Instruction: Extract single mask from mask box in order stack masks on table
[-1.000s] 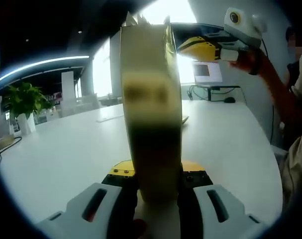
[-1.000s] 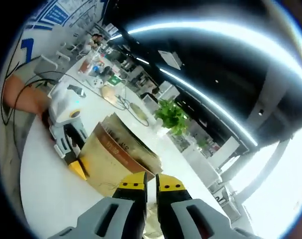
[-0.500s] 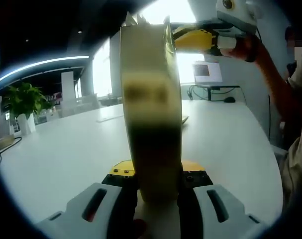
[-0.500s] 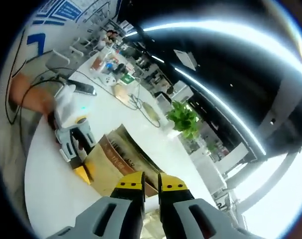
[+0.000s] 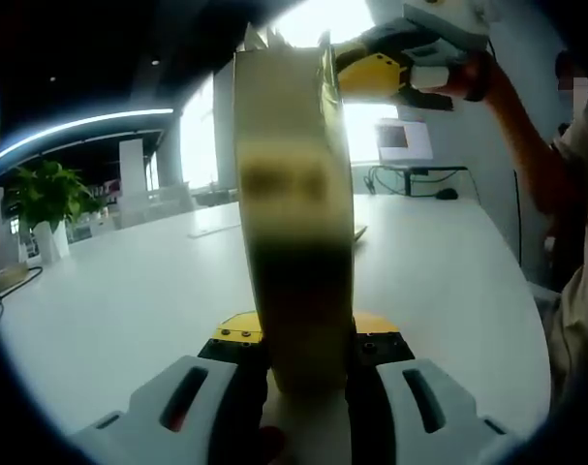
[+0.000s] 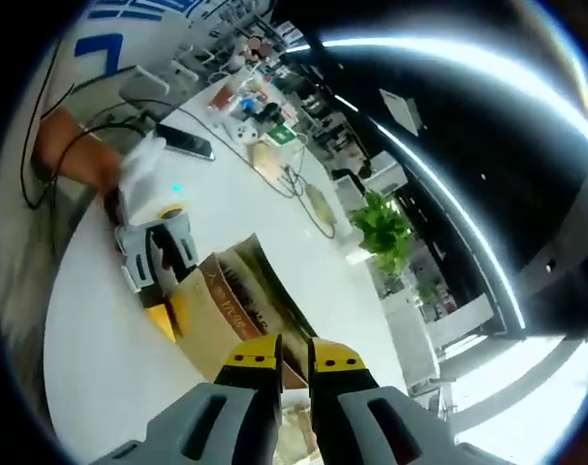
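the left gripper [image 5: 303, 373] is clamped on the narrow end of the mask box [image 5: 294, 203], which stands upright on the white table [image 5: 129, 300]. left of the box, far back, is a potted plant [image 5: 46, 194]. above the box's top right corner the right gripper [image 5: 371, 73] hangs; in its own view its jaws are nearly together with something pale between them, probably one mask [image 6: 292, 426], but this is not sure. no stacked masks are visible on the table near the box, so i judge the task is at an early pull. the box's contents are hidden.
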